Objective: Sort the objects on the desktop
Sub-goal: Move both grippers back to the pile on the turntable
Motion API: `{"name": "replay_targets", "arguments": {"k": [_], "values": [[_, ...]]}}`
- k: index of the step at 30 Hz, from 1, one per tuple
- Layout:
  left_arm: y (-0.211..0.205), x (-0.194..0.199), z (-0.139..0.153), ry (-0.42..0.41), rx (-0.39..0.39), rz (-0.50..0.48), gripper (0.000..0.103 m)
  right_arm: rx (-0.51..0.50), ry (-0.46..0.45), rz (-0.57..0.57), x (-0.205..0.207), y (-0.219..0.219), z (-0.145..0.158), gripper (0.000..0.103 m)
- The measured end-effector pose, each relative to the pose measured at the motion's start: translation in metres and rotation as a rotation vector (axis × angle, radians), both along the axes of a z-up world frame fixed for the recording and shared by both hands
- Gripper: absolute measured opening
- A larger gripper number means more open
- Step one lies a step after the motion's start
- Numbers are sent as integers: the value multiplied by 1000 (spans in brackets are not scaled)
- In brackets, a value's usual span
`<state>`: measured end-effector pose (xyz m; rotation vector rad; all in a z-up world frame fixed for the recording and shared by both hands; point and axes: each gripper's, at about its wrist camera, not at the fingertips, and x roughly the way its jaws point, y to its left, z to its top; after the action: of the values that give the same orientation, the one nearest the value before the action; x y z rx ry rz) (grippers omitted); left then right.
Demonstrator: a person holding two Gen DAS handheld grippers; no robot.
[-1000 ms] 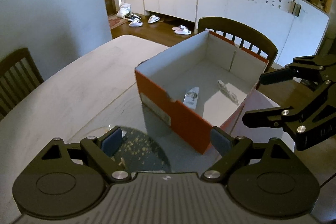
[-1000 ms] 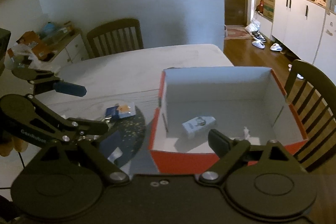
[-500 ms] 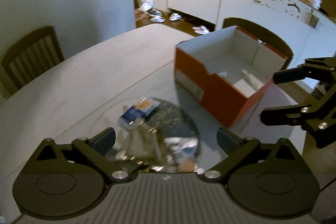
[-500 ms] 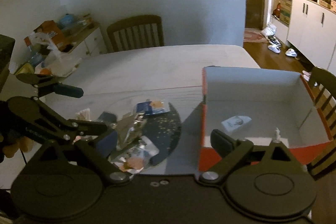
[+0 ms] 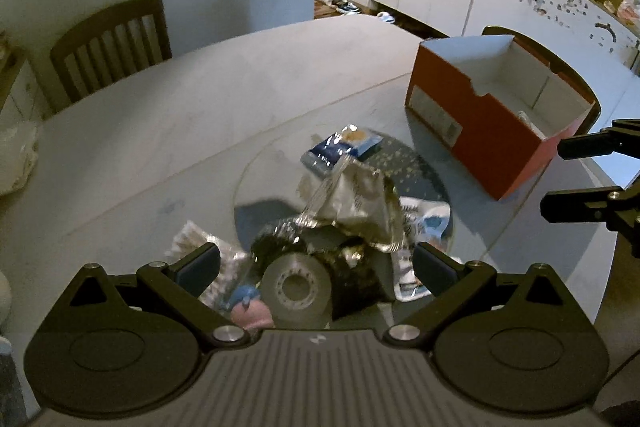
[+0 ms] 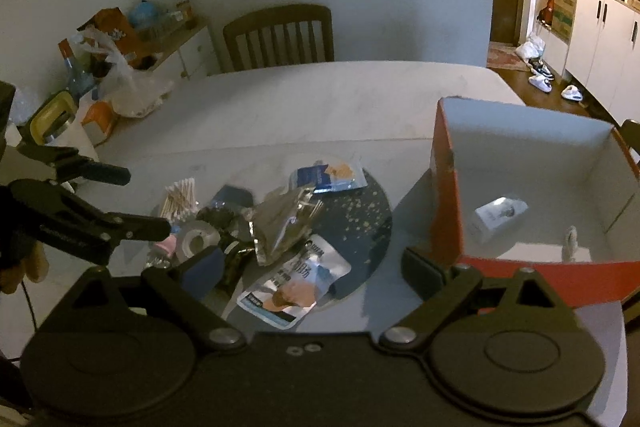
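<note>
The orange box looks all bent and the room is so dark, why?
In the left wrist view the fisheye lens curves the orange box and table edge; the light is dim, and the silver wrapper glints. In the right wrist view the box looks slightly blurred.

Orange box [image 5: 476, 119] white inside, blue-and-white packet [image 6: 296, 281], gold-speckled dark disc [image 6: 360, 215]
</note>
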<state>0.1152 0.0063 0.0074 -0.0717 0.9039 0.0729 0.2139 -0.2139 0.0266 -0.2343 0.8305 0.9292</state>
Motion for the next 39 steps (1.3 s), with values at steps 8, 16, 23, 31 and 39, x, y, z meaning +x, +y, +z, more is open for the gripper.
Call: {"name": "replay_targets", "arguments": {"k": [8,16,23,31,39], "values": [[9,-19,-15,12,5,36,103,-17,13,22,-9,16,-11,96],[29,-33,-32,43,-8,94,103,-23,28,81,-24,45,-18,95],[37,-38,-49,60,-31,126,103,-35,43,119,-32,70,-27,92],[43,-41,-67,68,-46,155,102,-67,69,135,-35,92,-45,88],[48,-40,-78,71,-69,172,102,-100,101,143,-36,112,-64,80]]}}
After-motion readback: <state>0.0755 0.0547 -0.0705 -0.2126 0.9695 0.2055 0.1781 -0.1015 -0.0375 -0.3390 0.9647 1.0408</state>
